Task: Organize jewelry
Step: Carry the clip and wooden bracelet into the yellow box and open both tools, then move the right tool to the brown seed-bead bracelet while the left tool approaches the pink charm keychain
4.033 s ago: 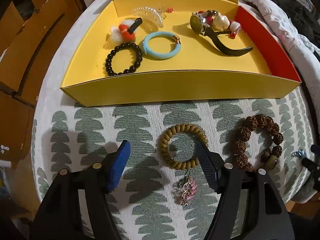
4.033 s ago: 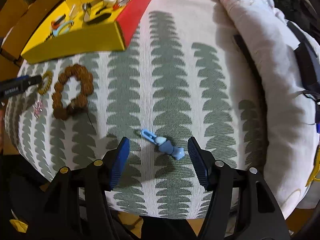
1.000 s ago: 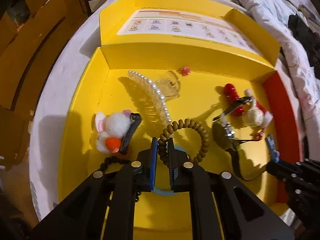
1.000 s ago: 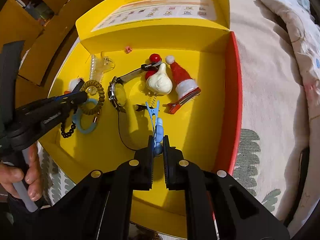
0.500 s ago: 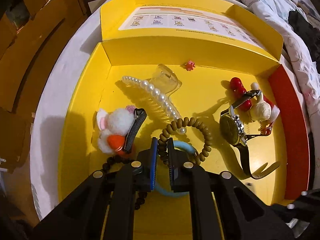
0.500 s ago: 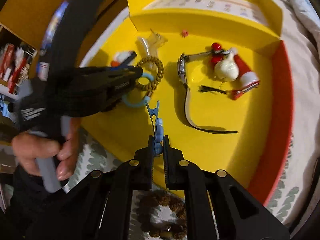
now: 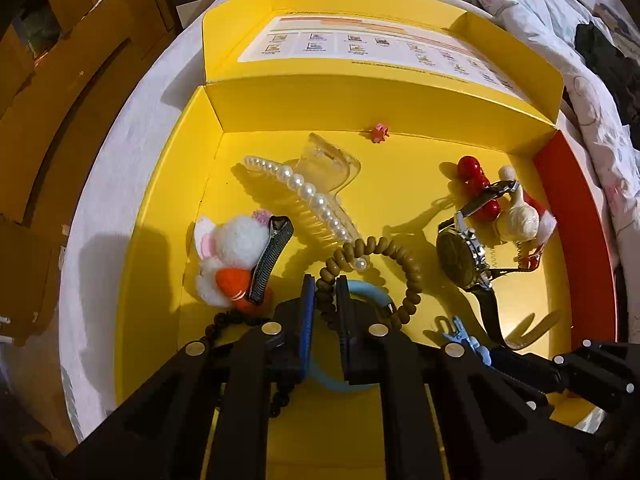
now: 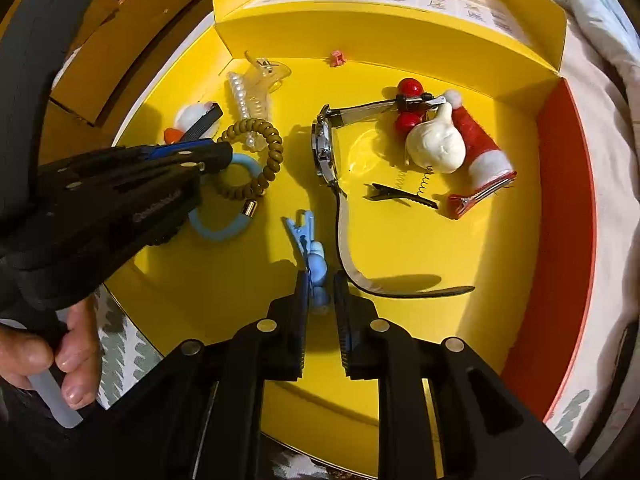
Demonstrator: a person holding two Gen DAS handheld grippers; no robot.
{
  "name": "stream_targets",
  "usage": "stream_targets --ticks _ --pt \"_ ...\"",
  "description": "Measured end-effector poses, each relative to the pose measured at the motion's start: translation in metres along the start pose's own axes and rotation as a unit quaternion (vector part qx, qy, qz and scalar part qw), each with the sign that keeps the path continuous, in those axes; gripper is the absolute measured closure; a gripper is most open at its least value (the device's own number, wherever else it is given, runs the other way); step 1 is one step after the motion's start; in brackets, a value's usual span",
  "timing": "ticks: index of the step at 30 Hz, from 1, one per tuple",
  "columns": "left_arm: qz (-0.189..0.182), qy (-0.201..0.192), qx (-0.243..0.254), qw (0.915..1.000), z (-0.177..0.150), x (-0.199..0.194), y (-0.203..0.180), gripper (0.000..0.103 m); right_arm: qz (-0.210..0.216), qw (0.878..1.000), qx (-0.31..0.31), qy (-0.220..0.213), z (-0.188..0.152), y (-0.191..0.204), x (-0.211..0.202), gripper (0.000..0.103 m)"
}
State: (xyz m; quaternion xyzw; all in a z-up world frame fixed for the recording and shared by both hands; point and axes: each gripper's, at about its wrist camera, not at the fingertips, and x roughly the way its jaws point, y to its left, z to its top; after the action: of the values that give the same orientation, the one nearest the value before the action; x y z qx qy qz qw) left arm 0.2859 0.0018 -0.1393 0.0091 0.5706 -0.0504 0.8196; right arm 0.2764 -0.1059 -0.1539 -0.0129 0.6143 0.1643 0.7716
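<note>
My left gripper (image 7: 322,294) is shut on an olive beaded bracelet (image 7: 404,258) and holds it low over the floor of the yellow box (image 7: 168,184), above a light blue hair tie (image 7: 370,292). The bracelet (image 8: 266,136) and the left gripper (image 8: 224,156) also show in the right wrist view. My right gripper (image 8: 320,292) is shut on a light blue clip (image 8: 310,248), its tip near the box floor beside the black watch strap (image 8: 344,240). The clip (image 7: 460,332) shows at the lower right of the left wrist view.
The box (image 8: 440,248) holds a pearl claw clip (image 7: 312,192), a white plush clip (image 7: 236,248), a black bead bracelet (image 7: 224,326), a watch (image 7: 460,256), red beads (image 7: 470,172), a Santa-hat clip (image 8: 480,160) and a black clip (image 8: 400,198). Its right wall (image 8: 560,240) is red. Bedding (image 7: 560,20) lies behind.
My right gripper has come down into the box beside my left one, bringing the blue clip next to the watch strap. My left gripper has lowered the olive bracelet slightly over the blue hair tie.
</note>
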Motion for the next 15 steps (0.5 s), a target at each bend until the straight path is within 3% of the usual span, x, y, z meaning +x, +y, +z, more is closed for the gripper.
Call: stream_targets --ticks 5,7,9,15 --pt "-0.004 -0.011 -0.002 0.9999 0.001 -0.011 -0.002 0.077 -0.003 1.0 -0.003 -0.011 0.0 -0.003 -0.009 0.075" --pt "-0.005 -0.017 -0.003 0.9998 -0.001 -0.018 -0.001 0.073 -0.007 1.0 -0.004 -0.019 -0.004 -0.001 -0.016 0.055" --pt "-0.005 -0.025 -0.003 0.9997 -0.004 -0.025 0.0 0.069 -0.017 0.999 -0.01 -0.033 -0.008 0.001 -0.027 0.044" --pt "-0.007 -0.044 -0.003 0.999 -0.022 -0.054 0.011 0.066 -0.012 0.998 -0.001 -0.065 -0.025 -0.008 -0.072 0.043"
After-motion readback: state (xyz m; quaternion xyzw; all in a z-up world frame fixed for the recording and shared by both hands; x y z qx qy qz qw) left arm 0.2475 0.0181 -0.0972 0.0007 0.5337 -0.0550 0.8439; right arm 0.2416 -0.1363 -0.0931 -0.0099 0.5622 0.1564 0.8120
